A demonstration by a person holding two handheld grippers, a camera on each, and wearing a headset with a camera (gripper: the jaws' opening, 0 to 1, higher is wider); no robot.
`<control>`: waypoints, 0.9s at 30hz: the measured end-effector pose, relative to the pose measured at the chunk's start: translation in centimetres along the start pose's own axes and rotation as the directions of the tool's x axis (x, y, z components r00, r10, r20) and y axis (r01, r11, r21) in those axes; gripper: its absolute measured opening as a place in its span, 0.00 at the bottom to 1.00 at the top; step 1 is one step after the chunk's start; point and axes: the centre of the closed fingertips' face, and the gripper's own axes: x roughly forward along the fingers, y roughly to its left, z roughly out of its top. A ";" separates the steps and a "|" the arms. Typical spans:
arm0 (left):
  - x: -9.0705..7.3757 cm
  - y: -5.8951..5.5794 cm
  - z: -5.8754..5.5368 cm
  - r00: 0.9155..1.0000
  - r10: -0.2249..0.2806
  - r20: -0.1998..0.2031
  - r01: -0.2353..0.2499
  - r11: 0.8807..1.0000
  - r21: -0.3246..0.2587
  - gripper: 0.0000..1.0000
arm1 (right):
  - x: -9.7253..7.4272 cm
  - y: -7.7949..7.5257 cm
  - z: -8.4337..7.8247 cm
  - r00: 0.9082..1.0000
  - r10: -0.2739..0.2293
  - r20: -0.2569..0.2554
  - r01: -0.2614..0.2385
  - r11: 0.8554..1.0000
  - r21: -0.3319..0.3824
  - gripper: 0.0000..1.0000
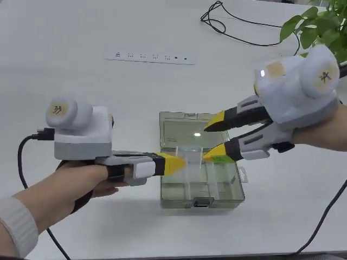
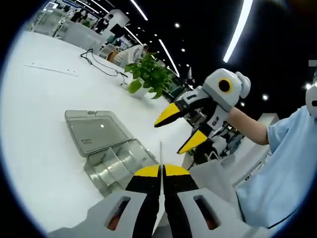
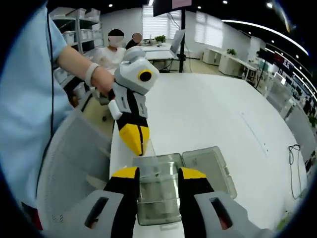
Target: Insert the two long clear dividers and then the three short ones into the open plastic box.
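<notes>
A broad white desk [image 1: 81, 97] in a bright open office carries a white power strip [image 1: 149, 56] and a loose black cable [image 1: 238, 27] along its far side, with a green leafy plant [image 1: 314, 24] at the far right corner. Near the front edge, in the middle, sits the open clear plastic box [image 1: 200, 197], its flat lid [image 1: 187, 130] folded back on the desk behind it.

The left claw [image 1: 181, 161] comes in from the left with its yellow tips pinched together on a thin clear plastic divider [image 2: 160, 151]. The sheet stands edge-on between the tips in the left gripper view and hangs just over the near left part of the box. Whether it is a long or a short piece cannot be told. The right claw [image 1: 206, 142] hovers over the box from the right, its yellow tips spread wide and holding nothing, one tip above the other and the lower one close to the left claw's tips.

Clear partitions already seem to stand inside the box, though glare makes their number uncertain. The step in hand looks like seating one more divider. The next move likely calls for lining the sheet's ends up with the slots in the walls or in the seated partitions, keeping it upright, then lowering it straight. The open right claw could steady the box or press the top edge down.
</notes>
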 end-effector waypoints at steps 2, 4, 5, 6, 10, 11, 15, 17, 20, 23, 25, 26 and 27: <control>-0.3 -0.3 0.0 1.000 -0.018 -0.005 0.018 0.999 0.049 0.00 | 0.0 0.7 0.2 0.998 0.070 0.009 -0.070 0.996 0.046 0.27; -0.5 -0.7 0.0 0.999 -0.036 0.001 0.036 0.997 0.075 0.00 | 0.0 1.4 0.7 0.993 0.115 0.011 -0.116 0.992 0.047 0.21; -0.6 -0.8 -0.1 0.999 -0.044 -0.005 0.044 0.996 0.083 0.00 | 0.0 2.0 0.8 0.986 0.164 -0.009 -0.164 0.985 0.059 0.19; -0.7 -0.9 -0.2 0.999 -0.053 -0.012 0.054 0.994 0.098 0.00 | 0.1 2.2 1.0 0.985 0.168 -0.027 -0.166 0.985 0.054 0.19; -0.9 -1.3 -1.0 0.994 -0.088 -0.061 0.095 0.988 0.123 0.00 | 0.7 2.9 1.0 0.967 0.221 -0.123 -0.219 0.975 0.033 0.18; -0.9 -1.5 -1.1 0.993 -0.098 -0.067 0.106 0.986 0.129 0.00 | 0.8 3.3 0.9 0.959 0.245 -0.143 -0.241 0.969 0.044 0.15; -1.1 -2.0 -1.6 0.987 -0.122 -0.100 0.137 0.978 0.157 0.00 | 1.2 4.3 0.9 0.927 0.325 -0.189 -0.316 0.946 0.074 0.13; -1.1 -2.2 -1.7 0.985 -0.131 -0.109 0.148 0.975 0.166 0.00 | 1.5 4.8 1.3 0.915 0.352 -0.194 -0.341 0.936 0.088 0.13; -1.2 -2.4 -1.8 0.985 -0.135 -0.111 0.154 0.971 0.181 0.00 | 1.5 5.5 1.1 0.888 0.400 -0.228 -0.385 0.916 0.108 0.11; -1.4 -2.3 -1.9 0.984 -0.134 -0.119 0.156 0.969 0.194 0.00 | 1.7 5.8 1.3 0.874 0.428 -0.230 -0.409 0.903 0.127 0.10; -1.4 -2.4 -2.0 0.983 -0.136 -0.121 0.159 0.966 0.204 0.00 | 1.8 6.3 1.3 0.865 0.443 -0.235 -0.421 0.896 0.138 0.08; -1.4 -2.5 -2.0 0.983 -0.141 -0.119 0.164 0.964 0.208 0.00 | 1.8 6.3 1.1 0.862 0.446 -0.240 -0.425 0.895 0.137 0.08; -1.4 -2.6 -2.0 0.982 -0.146 -0.118 0.168 0.963 0.210 0.00 | 1.8 6.2 0.9 0.861 0.446 -0.245 -0.426 0.895 0.133 0.07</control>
